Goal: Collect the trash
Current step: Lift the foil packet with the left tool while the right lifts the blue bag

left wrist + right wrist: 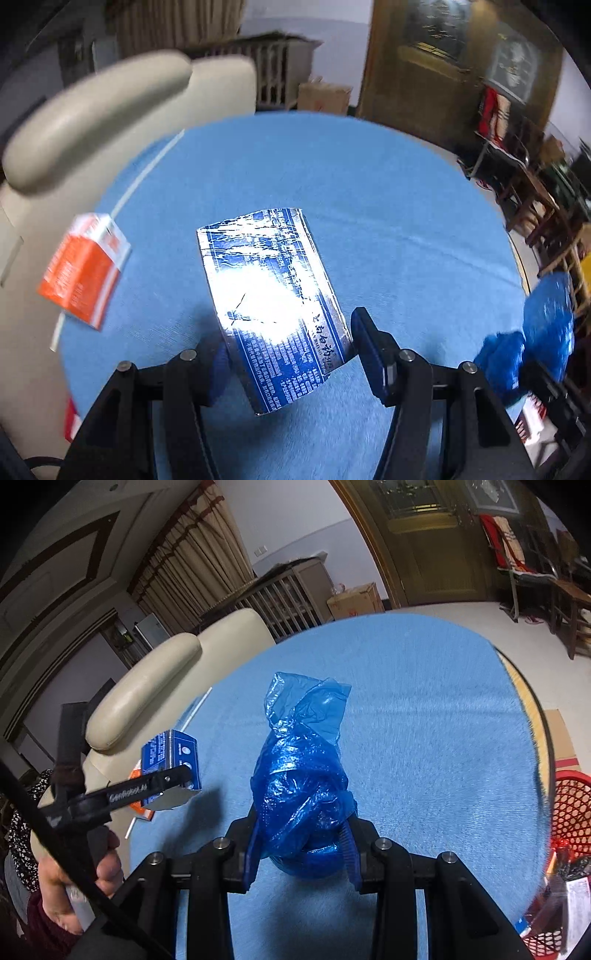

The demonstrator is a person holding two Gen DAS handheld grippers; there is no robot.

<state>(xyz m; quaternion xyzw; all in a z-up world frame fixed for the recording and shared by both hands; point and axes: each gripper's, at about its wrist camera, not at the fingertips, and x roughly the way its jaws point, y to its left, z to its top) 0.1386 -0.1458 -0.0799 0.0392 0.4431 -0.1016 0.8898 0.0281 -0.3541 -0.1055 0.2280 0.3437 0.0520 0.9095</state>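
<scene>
My left gripper is shut on a blue and silver printed carton, which hangs tilted above the blue tablecloth. The right wrist view shows that carton lifted off the cloth, with a person's hand on the gripper's handle. An orange and white carton lies near the table's left edge, partly under the raised carton. My right gripper is shut on a crumpled blue plastic bag that stands up between its fingers. The bag also shows at the right of the left wrist view.
A thin white straw lies on the cloth by the far left edge. A cream padded chair stands close behind the table's left side. A red mesh basket holding trash sits off the table's right edge. Wooden chairs stand farther back.
</scene>
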